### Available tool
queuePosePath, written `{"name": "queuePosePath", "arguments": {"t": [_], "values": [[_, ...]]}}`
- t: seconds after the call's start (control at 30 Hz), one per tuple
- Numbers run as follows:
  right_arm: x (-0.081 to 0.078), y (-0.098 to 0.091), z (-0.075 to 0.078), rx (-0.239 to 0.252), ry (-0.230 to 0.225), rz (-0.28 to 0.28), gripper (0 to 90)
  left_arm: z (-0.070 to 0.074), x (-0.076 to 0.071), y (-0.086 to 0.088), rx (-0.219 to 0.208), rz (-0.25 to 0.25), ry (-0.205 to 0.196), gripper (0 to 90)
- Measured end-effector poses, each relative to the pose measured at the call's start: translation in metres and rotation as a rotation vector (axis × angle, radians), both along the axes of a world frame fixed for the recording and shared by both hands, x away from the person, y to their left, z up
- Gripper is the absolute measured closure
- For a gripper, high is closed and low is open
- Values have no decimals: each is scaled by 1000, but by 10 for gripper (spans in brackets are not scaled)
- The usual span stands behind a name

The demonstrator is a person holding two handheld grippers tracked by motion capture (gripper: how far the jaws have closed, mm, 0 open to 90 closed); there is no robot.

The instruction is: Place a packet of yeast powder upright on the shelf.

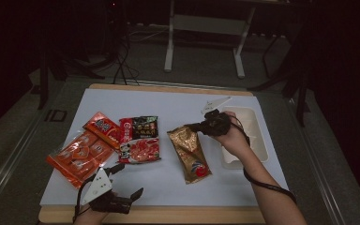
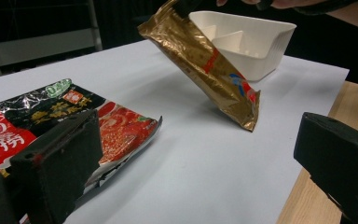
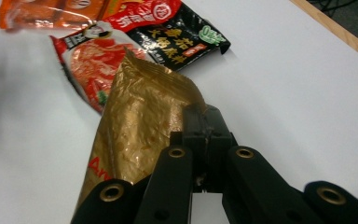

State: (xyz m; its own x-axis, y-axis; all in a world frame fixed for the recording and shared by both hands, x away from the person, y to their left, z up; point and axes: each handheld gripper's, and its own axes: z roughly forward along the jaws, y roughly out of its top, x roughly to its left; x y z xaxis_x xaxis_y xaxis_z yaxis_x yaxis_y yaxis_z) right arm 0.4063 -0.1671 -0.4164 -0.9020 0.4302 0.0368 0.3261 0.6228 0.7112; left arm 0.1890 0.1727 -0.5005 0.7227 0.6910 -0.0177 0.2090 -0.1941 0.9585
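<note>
Down at the near edge of the table sits the left gripper [image 1: 124, 180], black with a grey three-cornered plate on top, jaws spread wide and nothing between them, hovering just over the near left part of the white tabletop sheet [image 1: 168, 183]. Its own view looks across that sheet between two wide-set black jaws. Just beyond it, on the left, lies the flat orange foil packet with round red labels [image 1: 77, 157], and touching its far end a smaller orange-red sachet [image 1: 104, 125]. Right of those lies the red and black printed sauce packet [image 1: 139, 139], flat on the sheet, label up; in the right gripper view [image 3: 135, 42] it lies past the gold bag's far edge. And now the centre of the action: the gold foil snack bag with a red and blue mark [image 1: 190, 152], tilted, its lower corner down near the sheet and its upper end raised toward the right. Pinching that upper end is the right gripper [image 1: 198, 125], jaws clamped tight on the foil, as the right gripper view [image 3: 204, 122] shows plainly. From the left gripper view the bag [image 2: 205, 65] hangs slanted from that grip, in front of the tray. Beyond on the right, the white plastic divided tray [image 1: 258, 140] rests on the sheet.
</note>
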Motion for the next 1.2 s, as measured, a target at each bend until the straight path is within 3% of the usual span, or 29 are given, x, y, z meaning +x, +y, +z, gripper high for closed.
{"name": "queuePosePath", "arguments": {"t": [0.3,0.6,0.77,1.2], "values": [[-14,-19,13,41,-32,28,900,0,0,0,1,1,-1,18],[-29,-33,35,129,-61,64,900,0,0,-1,3,-1,1,18],[-29,-38,47,169,-80,68,900,0,0,-1,4,-1,2,17],[-19,-48,82,203,-144,17,900,-1,0,-1,8,0,7,18]]}}
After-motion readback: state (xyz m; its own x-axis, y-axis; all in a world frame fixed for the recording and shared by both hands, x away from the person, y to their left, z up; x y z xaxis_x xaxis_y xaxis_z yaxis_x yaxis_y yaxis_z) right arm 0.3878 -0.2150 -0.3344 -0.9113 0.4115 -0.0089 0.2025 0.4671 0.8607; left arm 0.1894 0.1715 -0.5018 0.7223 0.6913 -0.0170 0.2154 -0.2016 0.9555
